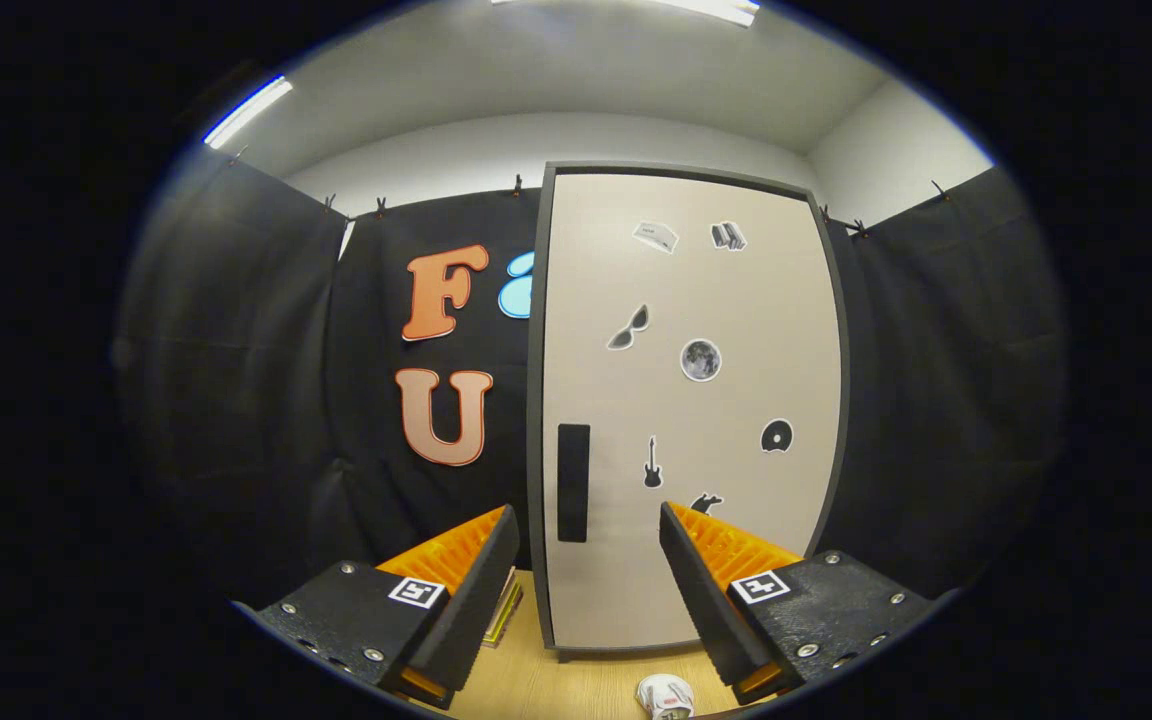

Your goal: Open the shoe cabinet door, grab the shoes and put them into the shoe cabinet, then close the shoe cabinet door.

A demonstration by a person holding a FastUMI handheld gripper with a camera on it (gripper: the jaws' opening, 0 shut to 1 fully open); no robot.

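Note:
A tall shoe cabinet (696, 400) with a pale door in a dark frame stands upright beyond my fingers, and its door is closed. A dark vertical handle (573, 482) sits near the door's left edge, just ahead of the gap between my fingers. Several small stickers dot the door. My gripper (588, 522) is open, with nothing between its fingers. A small white shoe (665, 695) with a red mark lies on the wooden floor (536, 680) between the fingers, in front of the cabinet.
Black cloth walls close in the booth behind and on both sides of the cabinet. A thin stack of flat things (503, 606) lies on the floor beside the cabinet's left foot, partly behind my left finger.

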